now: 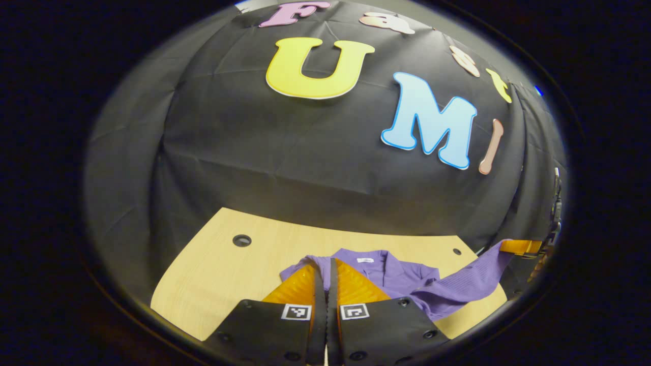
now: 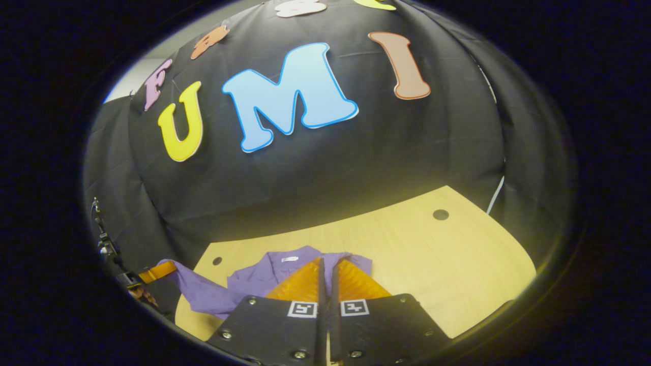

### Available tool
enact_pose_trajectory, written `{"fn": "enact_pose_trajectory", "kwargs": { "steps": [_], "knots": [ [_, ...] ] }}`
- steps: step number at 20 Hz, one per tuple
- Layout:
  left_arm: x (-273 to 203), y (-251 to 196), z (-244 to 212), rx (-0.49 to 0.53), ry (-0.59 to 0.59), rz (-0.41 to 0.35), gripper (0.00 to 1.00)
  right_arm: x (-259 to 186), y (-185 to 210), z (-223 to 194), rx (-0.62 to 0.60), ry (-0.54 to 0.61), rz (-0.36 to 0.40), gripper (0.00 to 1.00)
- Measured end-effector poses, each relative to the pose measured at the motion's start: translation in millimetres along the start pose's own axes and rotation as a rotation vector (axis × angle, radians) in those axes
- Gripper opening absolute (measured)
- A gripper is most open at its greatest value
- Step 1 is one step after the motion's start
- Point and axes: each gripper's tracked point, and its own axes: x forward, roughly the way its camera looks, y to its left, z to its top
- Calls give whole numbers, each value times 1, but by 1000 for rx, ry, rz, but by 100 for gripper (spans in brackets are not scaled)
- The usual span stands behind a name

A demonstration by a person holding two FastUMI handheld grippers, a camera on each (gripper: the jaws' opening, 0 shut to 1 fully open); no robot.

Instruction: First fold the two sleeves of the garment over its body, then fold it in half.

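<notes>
A purple garment (image 1: 391, 274) (image 2: 274, 272) lies on the wooden table (image 1: 229, 274) (image 2: 432, 264), collar toward the wall. In the left gripper view, one sleeve (image 1: 468, 284) stretches up and to the right, and the right gripper (image 1: 511, 247) pinches its end. In the right gripper view, the other sleeve (image 2: 198, 287) runs left to the left gripper (image 2: 157, 272), which holds it off the table edge. Each camera's own gripper (image 1: 325, 262) (image 2: 326, 260) has its fingers pressed together over the garment. The cloth between those tips is hidden.
The table has round holes near its corners (image 1: 241, 240) (image 2: 440, 214). Bare wood lies left of the garment in the left gripper view and right of it in the right gripper view. The black cloth wall stands just behind the table.
</notes>
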Motion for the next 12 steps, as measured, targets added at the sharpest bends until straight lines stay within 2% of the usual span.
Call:
{"fn": "enact_pose_trajectory", "kwargs": {
  "steps": [6,12],
  "knots": [
    [72,11,-4,14,4,65,7,73,-11,1,-13,59,2,2],
    [128,31,-17,51,18,136,7,135,-35,-13,7,116,-34,3]
  ]
}}
